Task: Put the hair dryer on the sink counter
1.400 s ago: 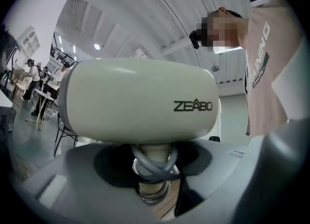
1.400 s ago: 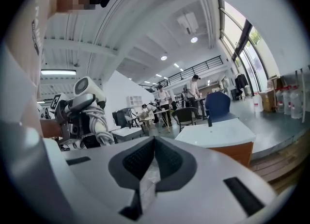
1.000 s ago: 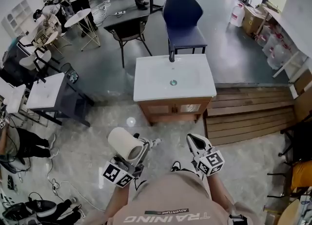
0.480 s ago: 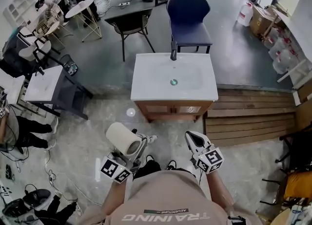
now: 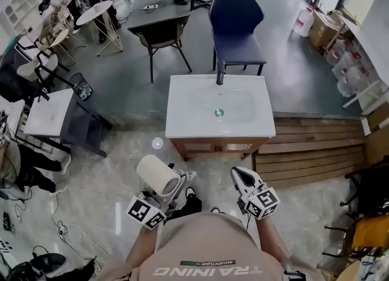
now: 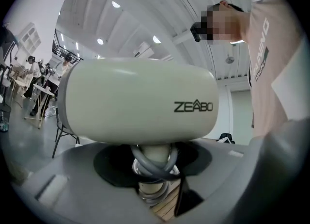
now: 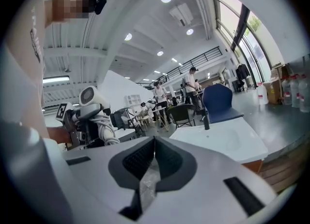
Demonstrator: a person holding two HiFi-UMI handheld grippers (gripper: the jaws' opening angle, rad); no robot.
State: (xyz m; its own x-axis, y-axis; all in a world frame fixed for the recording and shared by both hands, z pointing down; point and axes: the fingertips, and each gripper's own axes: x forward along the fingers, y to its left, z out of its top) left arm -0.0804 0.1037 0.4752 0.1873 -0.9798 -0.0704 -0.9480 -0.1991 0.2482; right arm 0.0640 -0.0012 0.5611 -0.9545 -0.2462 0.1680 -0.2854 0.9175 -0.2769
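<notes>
Nearing white rectangular sink counter (image 5: pixel 182 124) for placing, cream plastic hair dryer (image 5: pixel 157 175) clamped in left gripper (image 5: pixel 173 188), right gripper (image 5: pixel 240 178) closed empty.

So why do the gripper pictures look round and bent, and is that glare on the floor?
Left gripper view: a wide-angle lens darkens the corners, bends the ceiling lines and makes the hair dryer loom huge. Right gripper view: the same round, bowed look, windows bright at upper right. Head view: milder bowing; the pale streak on the shiny floor looks like reflected light.
</notes>
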